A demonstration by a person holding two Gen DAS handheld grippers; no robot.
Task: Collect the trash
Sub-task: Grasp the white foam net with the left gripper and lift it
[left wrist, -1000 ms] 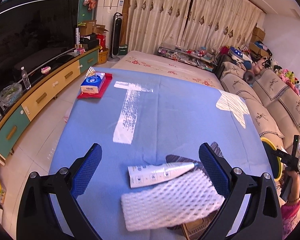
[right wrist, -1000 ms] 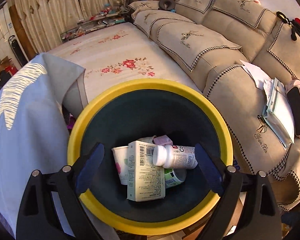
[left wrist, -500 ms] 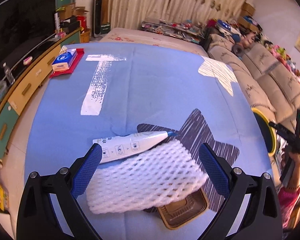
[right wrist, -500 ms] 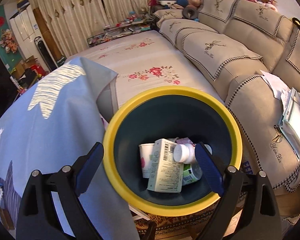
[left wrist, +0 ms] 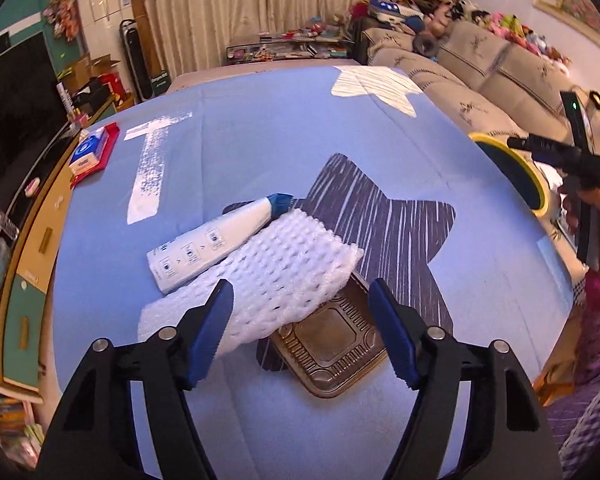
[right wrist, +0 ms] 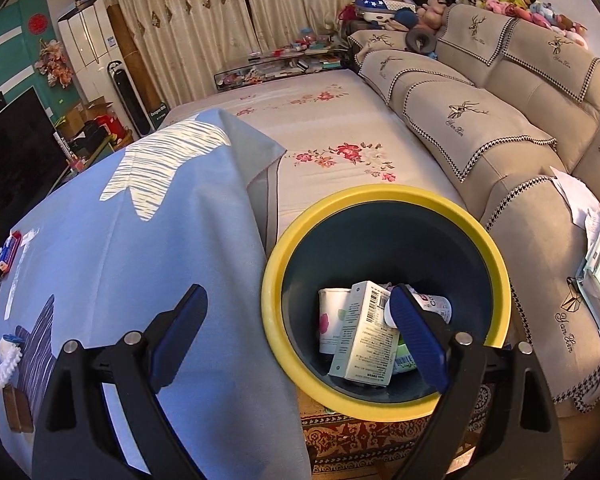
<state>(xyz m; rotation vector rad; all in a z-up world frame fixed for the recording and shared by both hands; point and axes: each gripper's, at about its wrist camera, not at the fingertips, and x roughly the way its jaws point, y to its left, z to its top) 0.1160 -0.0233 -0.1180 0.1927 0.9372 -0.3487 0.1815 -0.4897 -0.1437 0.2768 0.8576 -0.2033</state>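
Our left gripper (left wrist: 302, 312) hangs wide open and empty above the white foam net (left wrist: 260, 280), which lies over a brown tray (left wrist: 332, 348) with a white tube (left wrist: 216, 240) resting on it, all on the blue cloth (left wrist: 260, 128). Our right gripper (right wrist: 300, 324), spread wide and holding nothing, hovers by the yellow-rimmed bin (right wrist: 276, 320) containing 1 box (right wrist: 366, 340).

Cloth, foam and plastic

Matt blue cloth (left wrist: 260, 136) drapes the bench; white foam netting (left wrist: 268, 276) looks rough and dimpled, the tube (left wrist: 212, 246) smooth, the brown tray (left wrist: 332, 344) glossy ribbed plastic, the bin (right wrist: 380, 200) smooth yellow-rimmed plastic.
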